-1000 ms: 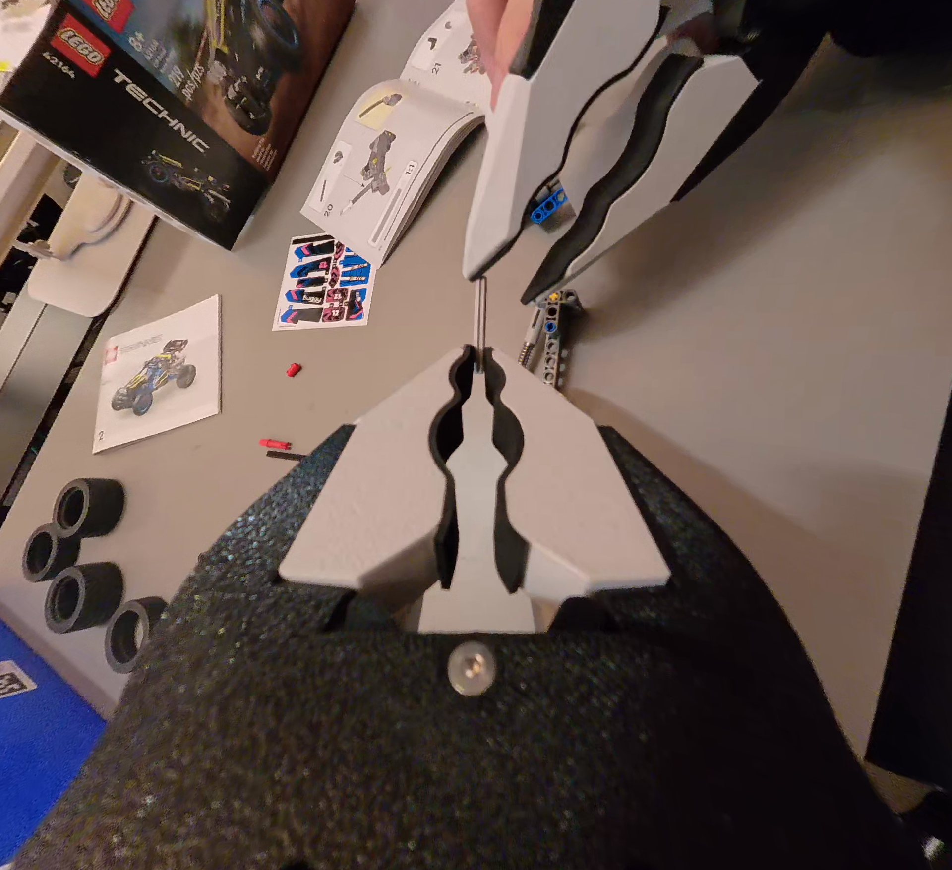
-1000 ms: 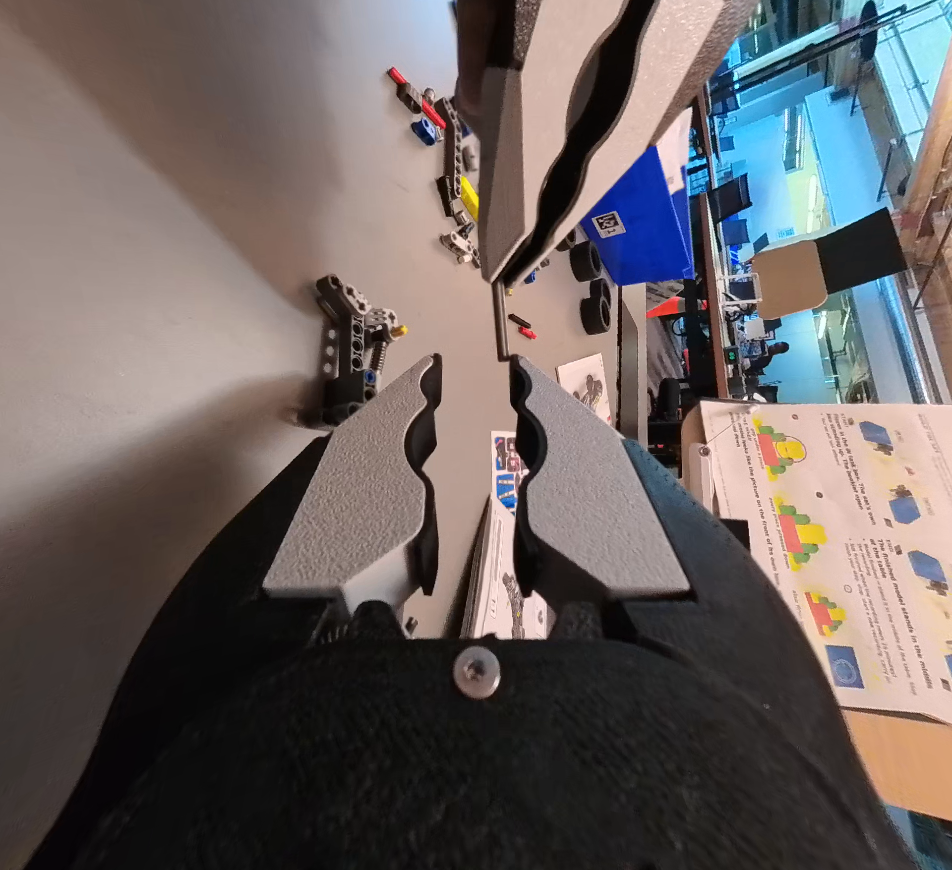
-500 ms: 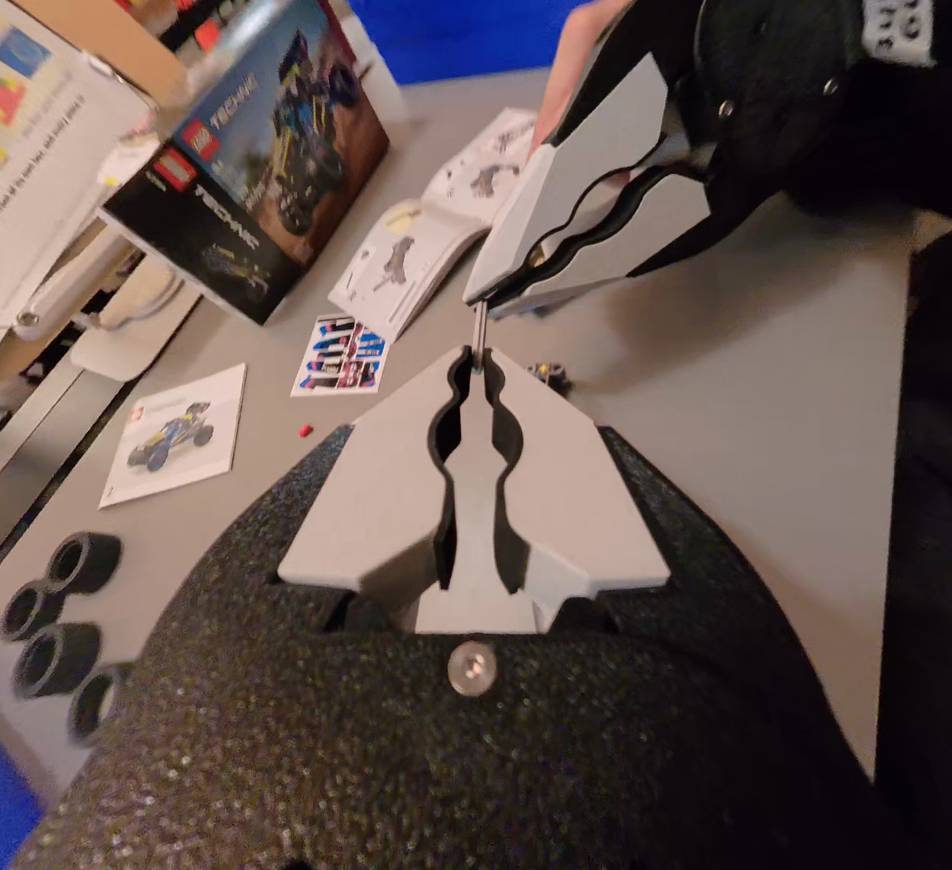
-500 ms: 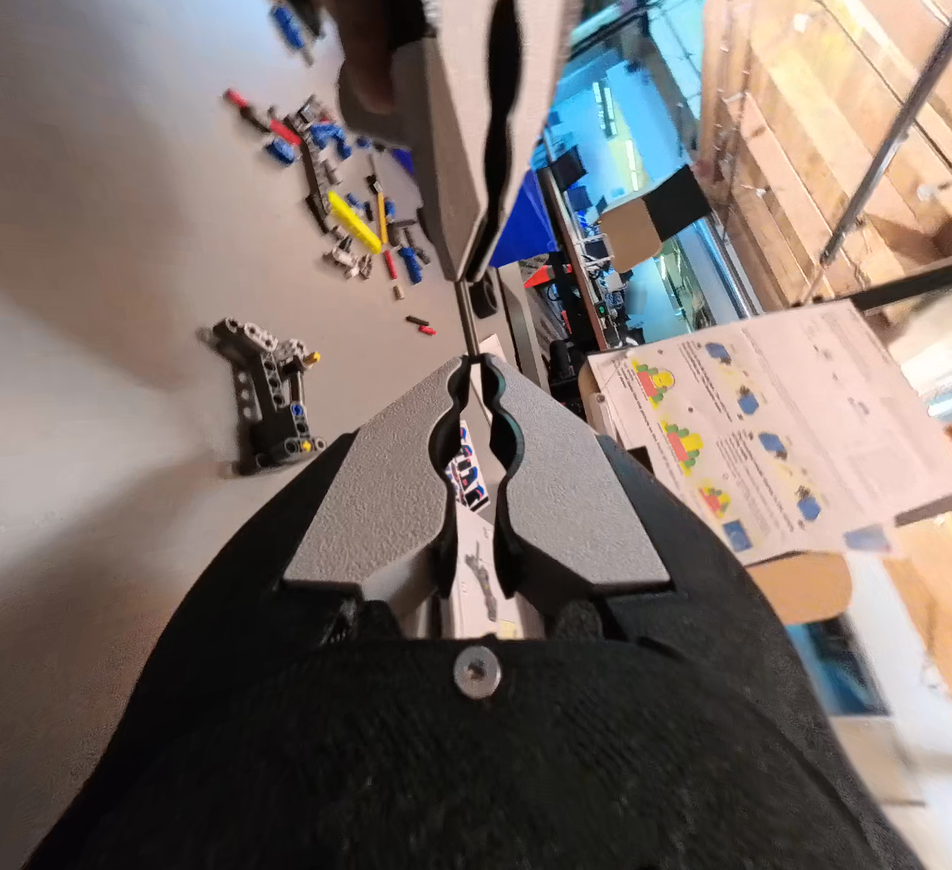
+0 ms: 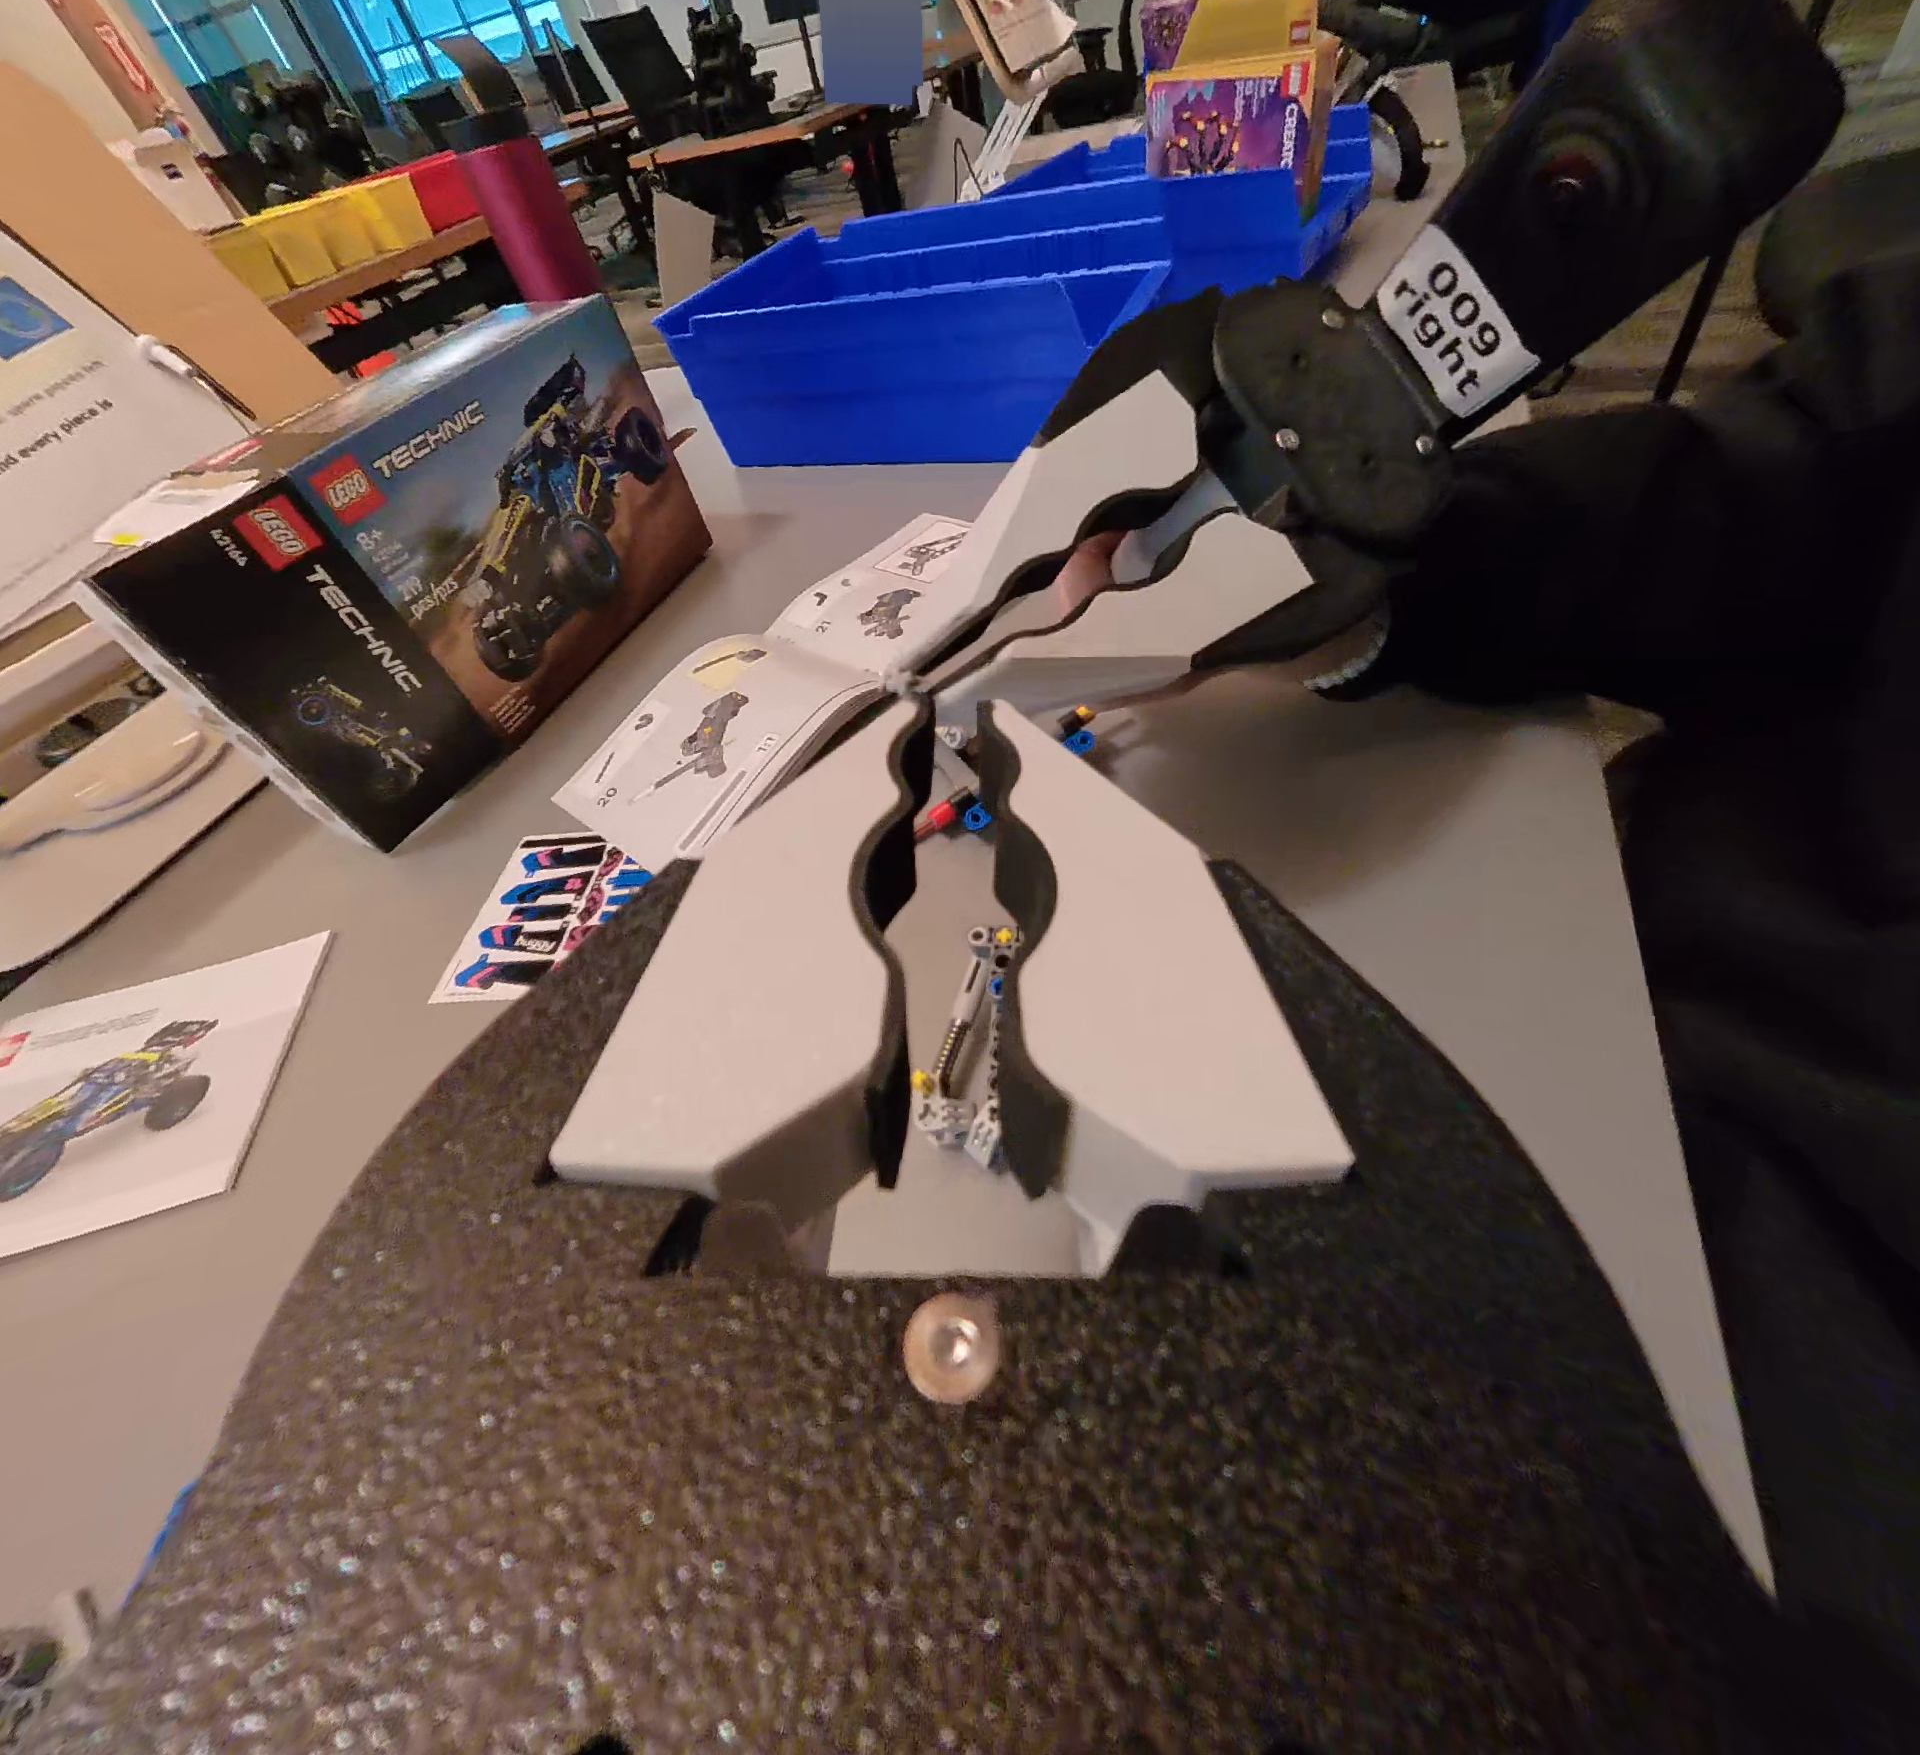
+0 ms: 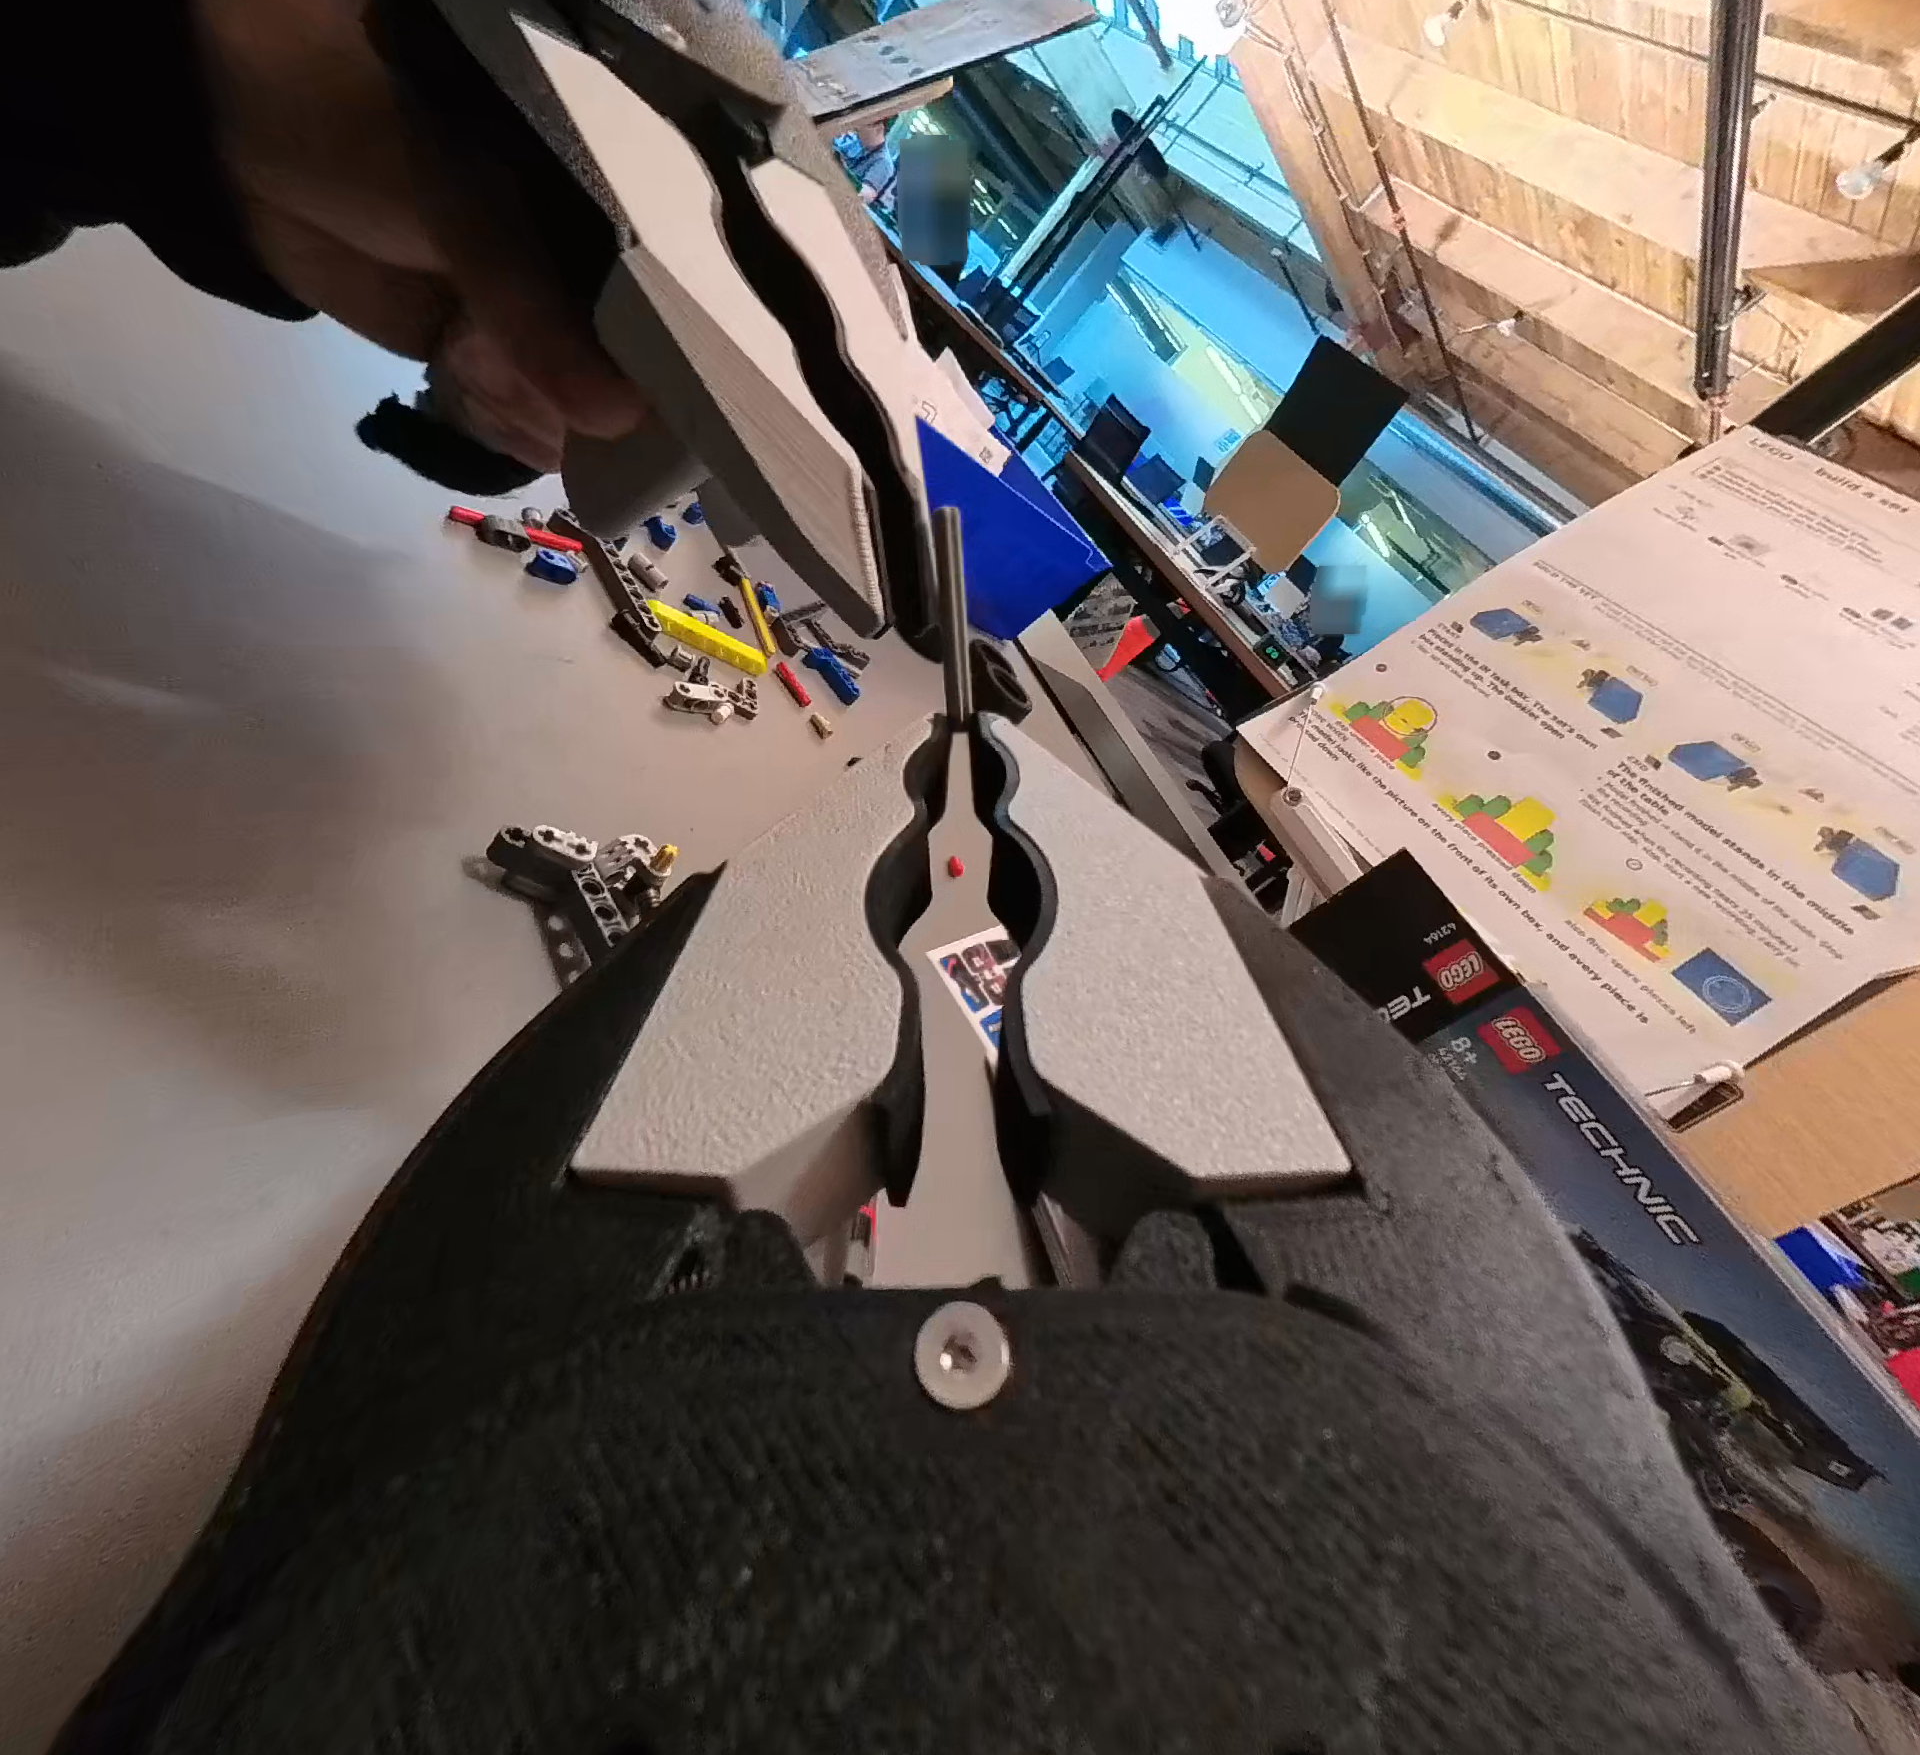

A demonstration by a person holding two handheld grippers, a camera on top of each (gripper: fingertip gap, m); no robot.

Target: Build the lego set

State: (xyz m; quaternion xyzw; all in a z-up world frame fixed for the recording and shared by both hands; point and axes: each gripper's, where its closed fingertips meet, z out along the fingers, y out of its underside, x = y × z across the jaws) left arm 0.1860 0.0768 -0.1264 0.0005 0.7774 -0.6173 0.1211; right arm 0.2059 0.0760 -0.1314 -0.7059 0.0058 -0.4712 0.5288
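Observation:
My right gripper [image 6: 961, 723] is shut on the lower end of a thin dark grey axle [image 6: 951, 614], which stands straight out from its tips. My left gripper [image 5: 951, 713] is open, its tips almost touching the right gripper [image 5: 904, 679], which reaches in from the right. In the right wrist view the left gripper [image 6: 899, 552] sits just above the axle's free end. A small grey assembly with a spring strut [image 5: 971, 1030] lies on the table below, seen between my left fingers. It also shows in the right wrist view [image 6: 582, 884].
An open instruction booklet [image 5: 748, 729], a sticker sheet [image 5: 540, 905], a leaflet [image 5: 114, 1082] and the set's box [image 5: 436, 562] lie to the left. A blue bin [image 5: 935, 323] stands behind. Several loose pieces [image 6: 717, 635] are scattered on the grey table [image 6: 208, 770]. My left and right fingertips are right by each other.
The axle has passed from my left gripper to my right. The right jaws have shut on it and the left jaws have opened. Both grippers have tilted up off the table.

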